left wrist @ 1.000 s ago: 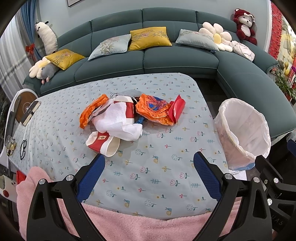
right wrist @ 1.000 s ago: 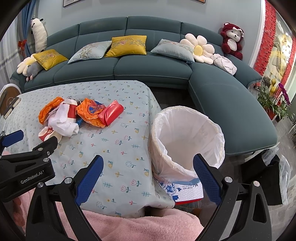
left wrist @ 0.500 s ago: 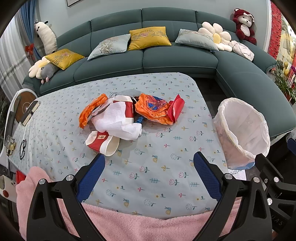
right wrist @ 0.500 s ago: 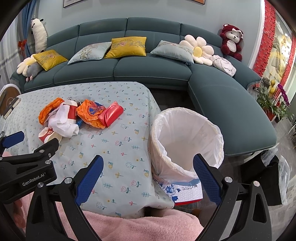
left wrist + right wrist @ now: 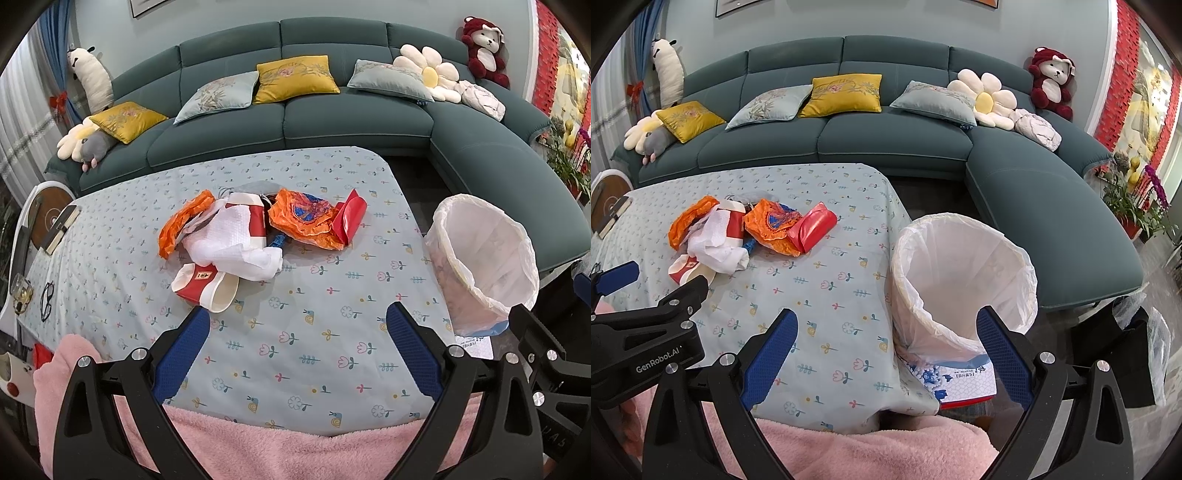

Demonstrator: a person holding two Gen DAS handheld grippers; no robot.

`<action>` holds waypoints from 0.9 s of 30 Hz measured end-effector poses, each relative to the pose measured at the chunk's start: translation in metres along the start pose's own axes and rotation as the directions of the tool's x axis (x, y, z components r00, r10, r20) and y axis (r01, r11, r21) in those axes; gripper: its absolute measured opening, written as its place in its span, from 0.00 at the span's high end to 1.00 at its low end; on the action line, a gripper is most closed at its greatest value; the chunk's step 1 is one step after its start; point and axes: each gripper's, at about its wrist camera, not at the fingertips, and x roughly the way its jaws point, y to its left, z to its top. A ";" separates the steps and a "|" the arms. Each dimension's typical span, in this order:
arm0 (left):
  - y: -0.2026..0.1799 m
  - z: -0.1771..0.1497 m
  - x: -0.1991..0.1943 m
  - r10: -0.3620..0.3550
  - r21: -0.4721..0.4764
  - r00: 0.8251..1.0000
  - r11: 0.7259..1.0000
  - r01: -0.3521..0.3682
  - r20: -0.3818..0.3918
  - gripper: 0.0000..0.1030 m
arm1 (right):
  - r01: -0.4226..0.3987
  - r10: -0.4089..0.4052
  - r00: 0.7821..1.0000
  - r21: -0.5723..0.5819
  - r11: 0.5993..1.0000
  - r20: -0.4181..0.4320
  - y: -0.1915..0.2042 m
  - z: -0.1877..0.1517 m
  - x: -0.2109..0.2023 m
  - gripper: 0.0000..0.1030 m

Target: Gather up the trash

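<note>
A heap of trash lies mid-table on the flowered cloth: a tipped red-and-white paper cup [image 5: 205, 286], a crumpled white tissue [image 5: 236, 240], an orange wrapper [image 5: 306, 218], a second orange wrapper [image 5: 183, 221] and a red packet [image 5: 349, 218]. The same heap shows in the right wrist view, with the red packet [image 5: 812, 230] nearest. A bin with a white liner [image 5: 484, 258] [image 5: 960, 277] stands off the table's right edge. My left gripper [image 5: 297, 328] is open just short of the cup. My right gripper [image 5: 886, 332] is open, straddling the table edge and the bin.
A teal corner sofa [image 5: 332, 122] with cushions and plush toys runs behind the table. Glasses [image 5: 46, 301], a book [image 5: 61, 229] and a glass sit at the table's left end. A pink fleece [image 5: 295, 443] covers the near edge. A printed box [image 5: 960, 380] is under the bin.
Both views have shifted only slightly; the trash heap and bin stay put, and both grippers remain open and empty.
</note>
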 end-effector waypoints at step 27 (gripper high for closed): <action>0.021 0.000 0.011 -0.023 -0.021 1.000 1.000 0.023 0.006 0.11 | 0.002 0.001 0.999 0.066 0.998 -0.045 0.009 0.013 0.002 0.09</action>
